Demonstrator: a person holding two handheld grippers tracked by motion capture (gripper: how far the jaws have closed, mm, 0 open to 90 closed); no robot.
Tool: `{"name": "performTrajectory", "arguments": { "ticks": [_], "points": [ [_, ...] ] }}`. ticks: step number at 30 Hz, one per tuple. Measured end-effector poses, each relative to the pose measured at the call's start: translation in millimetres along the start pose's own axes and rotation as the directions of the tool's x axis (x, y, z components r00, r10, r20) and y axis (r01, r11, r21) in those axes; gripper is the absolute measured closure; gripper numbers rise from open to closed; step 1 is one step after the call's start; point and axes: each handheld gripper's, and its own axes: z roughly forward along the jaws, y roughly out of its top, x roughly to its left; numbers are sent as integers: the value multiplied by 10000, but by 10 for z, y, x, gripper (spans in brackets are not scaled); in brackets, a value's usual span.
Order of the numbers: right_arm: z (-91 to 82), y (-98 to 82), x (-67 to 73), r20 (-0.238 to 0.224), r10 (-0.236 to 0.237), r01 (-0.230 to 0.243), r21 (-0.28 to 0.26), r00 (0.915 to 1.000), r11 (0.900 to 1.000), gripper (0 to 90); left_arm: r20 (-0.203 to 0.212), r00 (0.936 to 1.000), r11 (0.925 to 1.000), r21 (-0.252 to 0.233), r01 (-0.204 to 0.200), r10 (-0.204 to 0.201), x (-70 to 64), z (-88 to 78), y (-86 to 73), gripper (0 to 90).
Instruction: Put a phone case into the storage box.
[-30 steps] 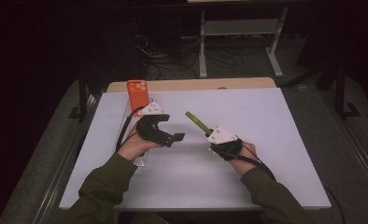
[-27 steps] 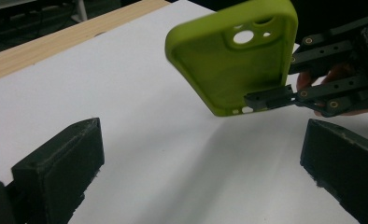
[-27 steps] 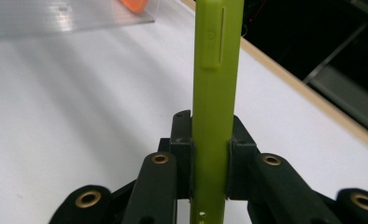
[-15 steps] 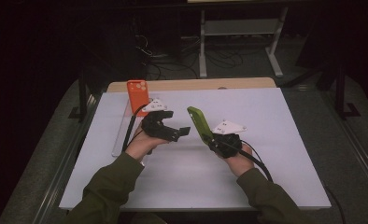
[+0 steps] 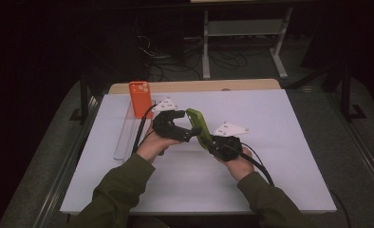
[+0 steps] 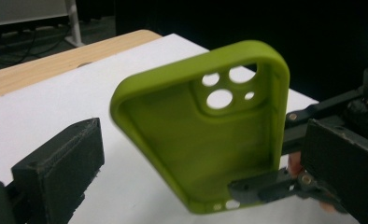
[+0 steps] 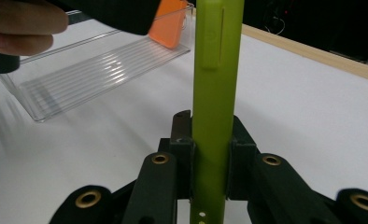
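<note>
Green silicone phone case, flat-edged a second ago, is now raised upright above the white counter, pinched at its bottom by the right claw. Spread left claw has been brought alongside, suggesting a handover.
</note>
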Motion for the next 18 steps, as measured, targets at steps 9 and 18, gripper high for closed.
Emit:
{"name": "performTrajectory", "arguments": {
  "ticks": [9, 18],
  "points": [
    [4, 4, 24, -157, 176, -177, -84, 9997, 9998, 760, 46, 10000, 10000, 17, -83, 83, -15, 124, -3, 0],
    [22, -10, 38, -154, 114, -114, -4, 9998, 9999, 760, -108, 9999, 9999, -131, -7, 6, -4, 137, -13, 57]
  ]
}}
